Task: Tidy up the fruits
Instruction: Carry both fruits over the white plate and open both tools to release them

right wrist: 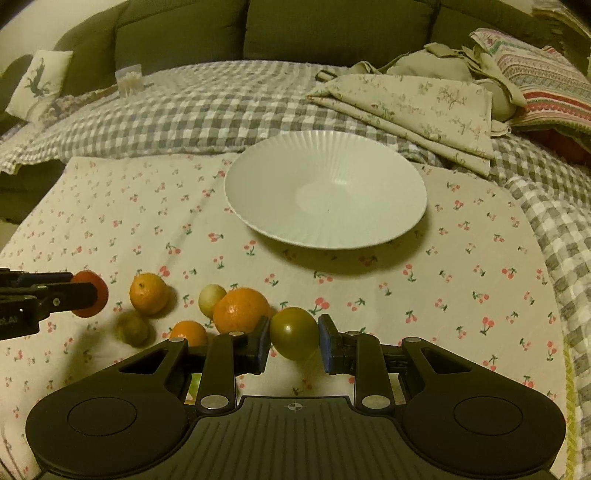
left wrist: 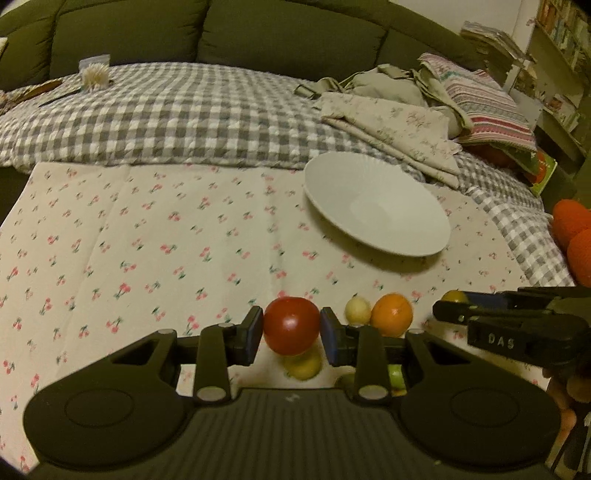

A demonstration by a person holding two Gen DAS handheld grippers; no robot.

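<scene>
At the near edge of the cherry-print cloth [right wrist: 369, 280], which is spread over a bed with a grey checked cover [left wrist: 166, 118], both claws are raised off the fabric, each gripping a fruit. The left claw [left wrist: 291, 330] is clamped on a red tomato [left wrist: 291, 325], its blue pads pressing the fruit's two sides. The right claw [right wrist: 293, 338] is clenched the same way on a green tomato [right wrist: 294, 334]. From the right wrist camera, the left claw enters at the left border with the red tomato at its tip.

Loose fruit lies on the cloth just beyond and beside the claws, near that front edge: a large orange [right wrist: 242, 310], a smaller orange [right wrist: 190, 332] partly hidden by the right claw's finger, a mandarin [right wrist: 149, 293] further left, a pale yellow-green fruit [right wrist: 212, 300] touching the large orange, and a dull olive one [right wrist: 133, 328], blurred. Under the left claw a yellow fruit [left wrist: 303, 365] shows on the cloth.

Further in, toward the cloth's far right part, a white ribbed plate [right wrist: 325, 147] sits with nothing on it. Beyond the cloth's far edge, folded floral linens [right wrist: 413, 107] and a striped cushion [right wrist: 546, 88] lie on the checked cover at the right, with a dark green sofa back [left wrist: 258, 33] behind.
</scene>
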